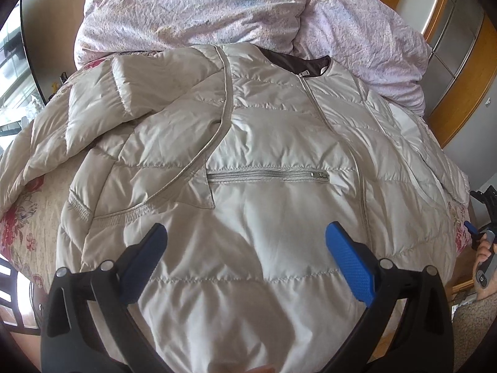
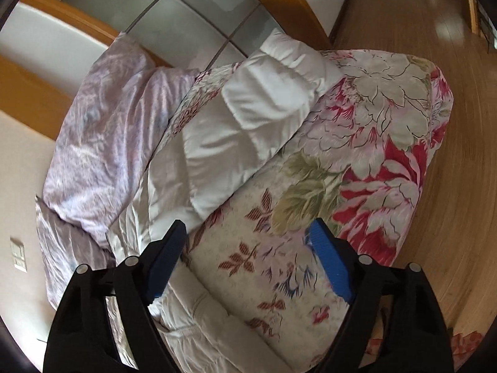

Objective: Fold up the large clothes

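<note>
A cream quilted puffer jacket (image 1: 248, 143) lies front up on the bed, zipped, collar at the far side. Its left sleeve (image 1: 102, 99) is folded across the chest; a chest pocket zip (image 1: 267, 175) shows at the middle. My left gripper (image 1: 245, 233) is open and empty, hovering over the jacket's lower front. In the right wrist view the jacket's right sleeve (image 2: 248, 118) stretches out over the floral bedspread (image 2: 357, 155). My right gripper (image 2: 248, 233) is open and empty, above the bedspread beside the jacket's side (image 2: 186, 304). The right gripper also shows at the left wrist view's right edge (image 1: 480, 230).
A crumpled lilac duvet (image 1: 217, 9) is heaped at the head of the bed, also in the right wrist view (image 2: 102, 130). A wooden wardrobe with grey panels (image 1: 450, 40) stands beyond. Wooden floor (image 2: 435, 46) lies past the bed's edge.
</note>
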### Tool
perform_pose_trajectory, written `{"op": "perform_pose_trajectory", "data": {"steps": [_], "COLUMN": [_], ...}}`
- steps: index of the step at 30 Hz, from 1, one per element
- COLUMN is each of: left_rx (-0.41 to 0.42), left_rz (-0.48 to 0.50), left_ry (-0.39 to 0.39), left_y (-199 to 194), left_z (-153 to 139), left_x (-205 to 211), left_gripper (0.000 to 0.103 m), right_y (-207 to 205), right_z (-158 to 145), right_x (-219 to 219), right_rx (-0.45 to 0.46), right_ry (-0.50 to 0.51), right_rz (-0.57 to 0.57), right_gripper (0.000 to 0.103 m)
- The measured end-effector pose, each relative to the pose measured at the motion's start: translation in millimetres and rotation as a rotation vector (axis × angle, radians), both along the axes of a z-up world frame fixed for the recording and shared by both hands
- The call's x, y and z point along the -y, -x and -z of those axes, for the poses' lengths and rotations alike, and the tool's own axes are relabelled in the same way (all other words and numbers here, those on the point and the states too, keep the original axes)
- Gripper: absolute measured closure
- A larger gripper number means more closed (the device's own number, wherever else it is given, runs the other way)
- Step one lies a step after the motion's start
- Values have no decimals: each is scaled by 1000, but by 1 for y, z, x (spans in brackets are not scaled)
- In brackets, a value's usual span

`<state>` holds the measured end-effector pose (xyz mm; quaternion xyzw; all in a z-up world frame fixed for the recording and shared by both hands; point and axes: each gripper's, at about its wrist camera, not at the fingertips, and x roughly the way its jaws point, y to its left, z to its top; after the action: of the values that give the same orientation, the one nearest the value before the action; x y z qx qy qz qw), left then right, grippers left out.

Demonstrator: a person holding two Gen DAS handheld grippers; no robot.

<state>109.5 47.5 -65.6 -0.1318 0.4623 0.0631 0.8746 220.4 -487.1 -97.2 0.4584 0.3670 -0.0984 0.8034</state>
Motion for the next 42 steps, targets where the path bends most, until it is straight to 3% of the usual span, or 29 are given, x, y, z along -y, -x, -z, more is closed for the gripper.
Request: {"op": "perform_pose_trajectory", "data": {"steps": [5, 11, 16, 17, 19, 25, 27, 32, 36, 42], "left_rx": [-8, 41, 110, 117, 122, 206, 221, 216, 227, 294], "left_rz": [51, 99, 96, 91, 84, 60, 48, 13, -26, -105], "left_ry": [118, 162, 273, 289, 297, 271, 265, 328, 335, 351], "left_y": [-15, -22, -24, -24, -26, -22, -20, -19, -14, -3], "left_z": [11, 12, 13, 14, 15, 13, 11, 15, 16, 10], "left_x": [-8, -8, -19, -21, -23, -32, -36, -54, -65, -85], "left_gripper": [2, 2, 2, 2, 2, 2, 2, 2, 2, 2], "right_y": [-15, -33, -50, -52, -56, -67, -70, -77, -83, -80], "right_z": [21, 32, 44, 47, 46, 37, 27, -27, -82, -153], "right_x": [38, 70, 84, 86, 89, 86, 81, 54, 10, -82], "right_rx": [4, 29, 1, 3, 5, -33, -32, 36, 156, 375], "right_ry": [-132, -186, -189, -192, -170, -43, 27, 246, 373, 443], "right_rz": [107, 205, 227, 236, 258, 258, 242, 180, 78, -163], "right_gripper": [35, 43, 54, 60, 62, 83, 89, 92, 92, 92]}}
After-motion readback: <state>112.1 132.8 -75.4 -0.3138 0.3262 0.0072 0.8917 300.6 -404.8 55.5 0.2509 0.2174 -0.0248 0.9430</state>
